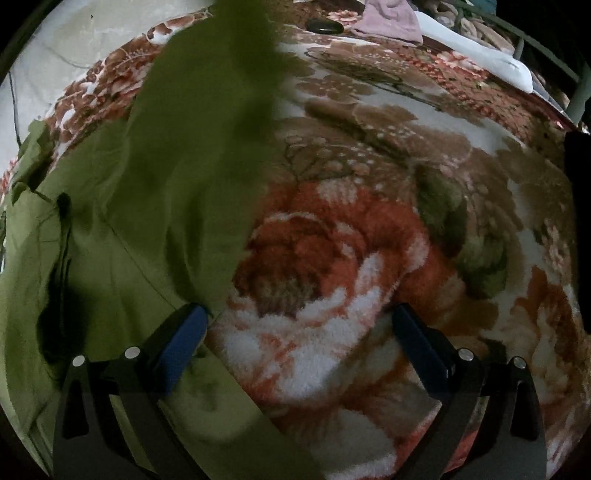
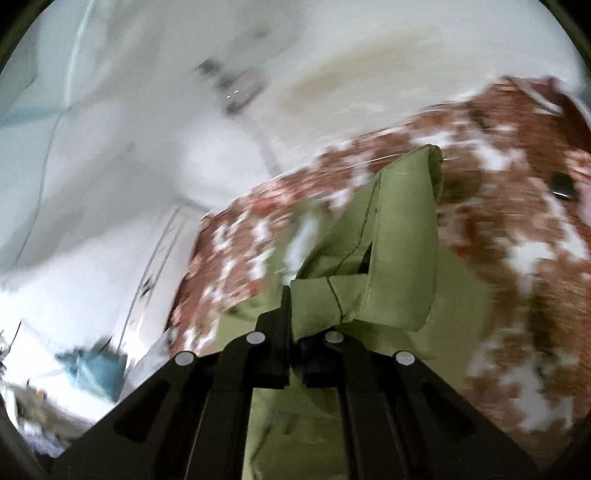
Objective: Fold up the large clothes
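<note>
An olive green garment lies crumpled over the left side of a floral blanket, and a blurred strip of it rises toward the top of the left wrist view. My left gripper is open low over the blanket, its left blue pad at the garment's edge, nothing between the pads. In the right wrist view my right gripper is shut on a folded, stitched edge of the green garment, held up above the blanket. That view is smeared by motion.
A small dark oval object lies on the blanket at the far end. Pinkish cloth and white fabric are heaped at the back right. A pale wall stands beyond the bed edge.
</note>
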